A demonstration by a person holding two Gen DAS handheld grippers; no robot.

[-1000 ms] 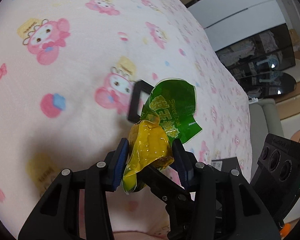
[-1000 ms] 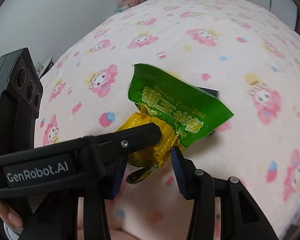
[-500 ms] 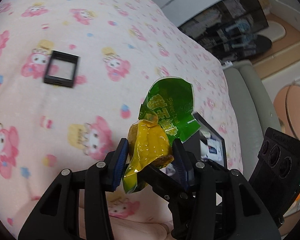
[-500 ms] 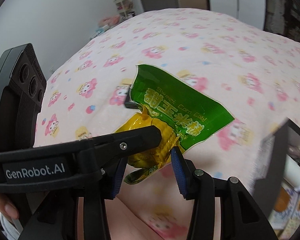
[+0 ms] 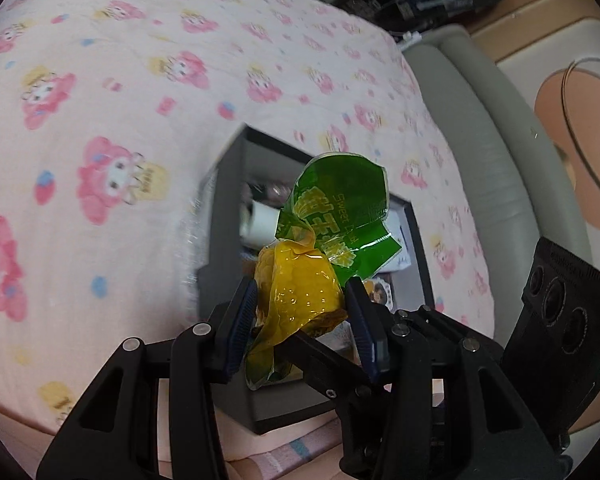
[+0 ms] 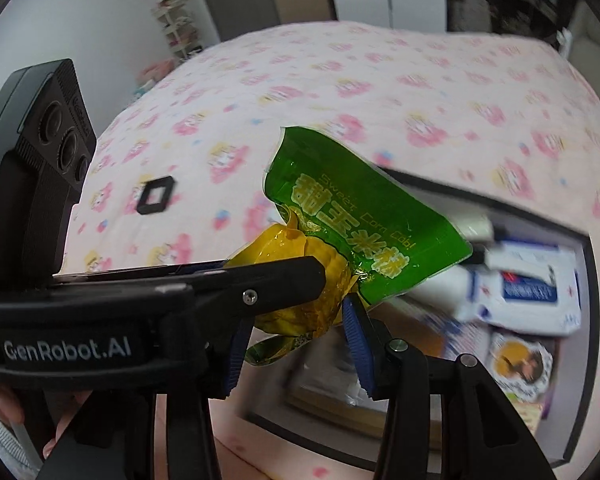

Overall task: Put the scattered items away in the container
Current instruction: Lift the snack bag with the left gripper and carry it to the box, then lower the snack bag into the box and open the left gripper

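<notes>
A vacuum-packed corn cob packet [image 5: 300, 292], yellow below and green on top, hangs in the air. My left gripper [image 5: 302, 314] is shut on its yellow part. My right gripper [image 6: 296, 330] is shut on the same corn cob packet [image 6: 364, 224] from the other side; one left finger [image 6: 276, 276] crosses in front of it. Beneath the packet lies the dark open container [image 5: 226, 200], whose wall [image 6: 586, 320] shows at the right in the right wrist view. It holds a white wipes pack [image 6: 532, 292] and other small packs.
The container rests on a pink cartoon-print bedspread [image 5: 100, 92]. A small black square frame [image 6: 155, 195] lies on the bed to the left, well away from the box. A grey sofa edge [image 5: 484, 128] and floor lie beyond the bed. A hand [image 6: 0, 404] shows at lower left.
Both grippers carried the corn packet across the bed, still gripped. The black square frame slid out of the left view, and the open container came in under the packet.
</notes>
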